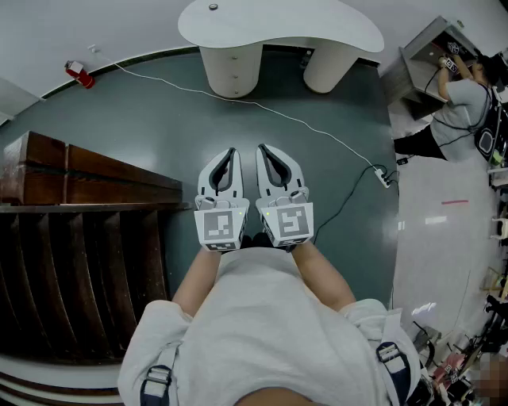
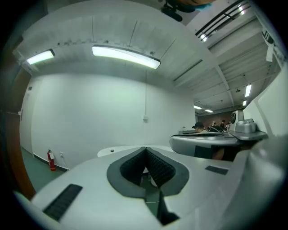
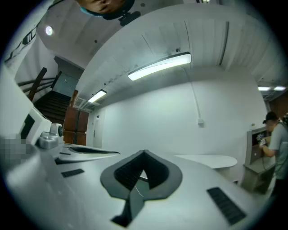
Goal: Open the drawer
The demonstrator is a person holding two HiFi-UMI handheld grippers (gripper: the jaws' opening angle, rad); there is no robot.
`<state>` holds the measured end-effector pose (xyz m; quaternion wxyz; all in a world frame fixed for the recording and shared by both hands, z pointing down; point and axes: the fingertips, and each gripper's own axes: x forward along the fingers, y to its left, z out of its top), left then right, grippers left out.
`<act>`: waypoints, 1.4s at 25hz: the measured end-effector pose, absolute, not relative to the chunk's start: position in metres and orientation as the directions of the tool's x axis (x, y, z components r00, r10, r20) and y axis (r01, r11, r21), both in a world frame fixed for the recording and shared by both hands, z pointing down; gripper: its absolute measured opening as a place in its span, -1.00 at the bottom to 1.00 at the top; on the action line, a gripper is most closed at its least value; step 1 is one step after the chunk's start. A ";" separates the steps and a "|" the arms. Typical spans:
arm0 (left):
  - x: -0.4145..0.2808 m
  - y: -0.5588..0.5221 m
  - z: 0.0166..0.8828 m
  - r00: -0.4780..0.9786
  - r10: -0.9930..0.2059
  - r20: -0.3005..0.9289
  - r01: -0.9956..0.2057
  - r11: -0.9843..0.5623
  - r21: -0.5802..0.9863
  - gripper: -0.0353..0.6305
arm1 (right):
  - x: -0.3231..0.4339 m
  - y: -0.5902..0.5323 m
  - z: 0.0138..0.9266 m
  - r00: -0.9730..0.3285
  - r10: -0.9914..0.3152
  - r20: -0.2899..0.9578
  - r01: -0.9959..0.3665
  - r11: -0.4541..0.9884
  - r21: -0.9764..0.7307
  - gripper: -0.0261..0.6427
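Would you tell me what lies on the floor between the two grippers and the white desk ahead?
In the head view, only a thin white cable crosses the otherwise bare green floor between them.

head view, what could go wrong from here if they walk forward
1. The white cable lies across the floor between the person and the white desk, so a step forward could catch a foot on it.
2. The left gripper and right gripper are side by side, both shut and empty. Neither could take a handle until it opens.
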<state>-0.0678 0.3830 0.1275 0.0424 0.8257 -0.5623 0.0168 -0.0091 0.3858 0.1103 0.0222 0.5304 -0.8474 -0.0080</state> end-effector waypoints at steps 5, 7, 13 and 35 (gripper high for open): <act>-0.076 0.382 0.125 0.374 -0.925 0.065 -0.927 -0.372 0.042 -0.88 | -0.020 0.385 0.108 -0.437 -0.899 0.028 -0.898 0.438 0.040 -0.89; -0.082 0.382 0.127 0.377 -0.924 0.066 -0.926 -0.375 0.043 -0.88 | -0.025 0.386 0.110 -0.433 -0.901 0.031 -0.900 0.434 0.041 -0.89; -0.099 0.384 0.133 0.384 -0.920 0.078 -0.923 -0.380 0.056 -0.88 | -0.040 0.387 0.117 -0.410 -0.912 0.031 -0.912 0.411 0.021 -0.89; -0.111 0.329 0.160 0.366 -0.923 0.121 -0.930 -0.358 0.082 -0.88 | -0.052 0.324 0.147 -0.451 -0.888 0.088 -0.892 0.450 -0.031 -0.89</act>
